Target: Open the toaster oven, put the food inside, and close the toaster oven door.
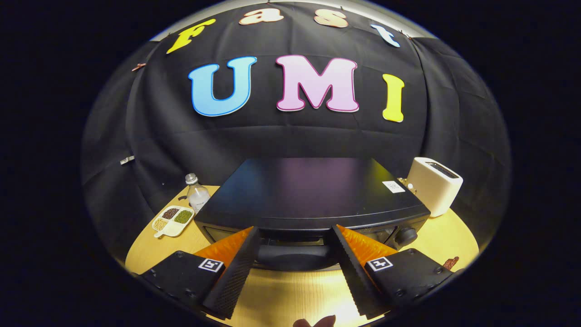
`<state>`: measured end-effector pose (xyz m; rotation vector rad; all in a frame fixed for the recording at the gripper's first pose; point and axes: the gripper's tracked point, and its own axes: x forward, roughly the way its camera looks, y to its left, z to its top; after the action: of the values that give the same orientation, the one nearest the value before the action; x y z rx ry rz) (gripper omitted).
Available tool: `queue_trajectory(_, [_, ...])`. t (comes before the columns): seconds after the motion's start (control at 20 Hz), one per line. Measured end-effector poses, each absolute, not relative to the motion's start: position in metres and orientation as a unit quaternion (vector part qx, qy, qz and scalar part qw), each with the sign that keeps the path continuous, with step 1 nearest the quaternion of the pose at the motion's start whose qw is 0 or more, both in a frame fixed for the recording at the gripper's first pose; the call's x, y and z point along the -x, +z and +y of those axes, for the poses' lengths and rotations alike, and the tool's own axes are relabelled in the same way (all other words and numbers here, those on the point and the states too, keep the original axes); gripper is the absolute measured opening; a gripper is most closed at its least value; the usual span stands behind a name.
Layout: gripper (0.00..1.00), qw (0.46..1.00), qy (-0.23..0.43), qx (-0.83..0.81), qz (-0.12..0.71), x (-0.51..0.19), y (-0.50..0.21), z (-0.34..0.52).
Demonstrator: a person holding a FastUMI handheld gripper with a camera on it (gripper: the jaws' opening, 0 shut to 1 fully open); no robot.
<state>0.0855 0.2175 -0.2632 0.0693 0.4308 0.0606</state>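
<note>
Gripper [294, 254] fingers spread wide around the toaster oven's door handle [294, 257].

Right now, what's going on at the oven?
The handheld tool is open, its fingers spread to either side of the toaster oven's door handle and not pressing on it. The toaster oven sits on the wooden table with its door apparently closed, so opening looks like the step at hand. A white toaster stands to the oven's right. A clear bottle and a divided dish of grains sit to its left.
</note>
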Motion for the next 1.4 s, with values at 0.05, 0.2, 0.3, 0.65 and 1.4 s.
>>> queue_trajectory(0.05, [0.98,0.976,0.03,-0.023,0.213,-0.084,-0.263,0.218])
queue_trajectory(0.2, [1.0,0.976,0.025,-0.029,0.217,-0.08,-0.265,0.219])
queue_trajectory(0.3, [1.0,0.975,0.024,-0.022,0.221,-0.075,-0.266,0.219])
queue_trajectory(0.65, [1.0,0.974,0.016,-0.021,0.226,-0.036,-0.274,0.218])
queue_trajectory(1.4, [1.0,0.93,0.018,-0.037,0.366,0.057,-0.363,0.221])
